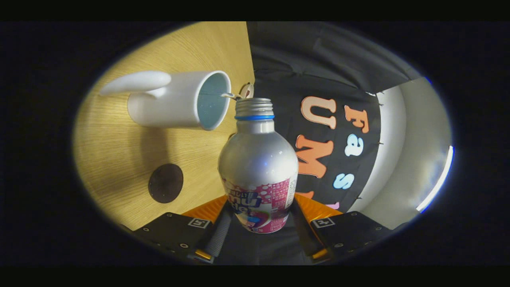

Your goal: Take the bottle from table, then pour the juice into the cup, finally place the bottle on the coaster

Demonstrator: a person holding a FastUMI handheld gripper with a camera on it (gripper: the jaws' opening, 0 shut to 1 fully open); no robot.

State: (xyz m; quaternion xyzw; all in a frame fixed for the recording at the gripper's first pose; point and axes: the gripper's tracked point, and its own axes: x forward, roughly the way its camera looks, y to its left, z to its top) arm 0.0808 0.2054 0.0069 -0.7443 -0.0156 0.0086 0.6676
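Observation:
A silver bottle (257, 159) with a pink label and a blue neck ring sits between my fingers, uncapped. My gripper (259, 223) is shut on the bottle's lower body, one finger on each side. The view is rolled sideways, so the bottle is tipped toward the wooden table (115, 155). A white cup (175, 99) with a long handle and a pale blue inside stands on the table, its mouth right next to the bottle's open neck. A dark round coaster (165, 183) lies on the table, a short way from the cup's base.
The booth's black cloth wall (318, 71) rises behind the table's far edge. A small metallic object (246, 91) lies near that edge beside the cup's rim. A white panel (414, 147) stands past the cloth.

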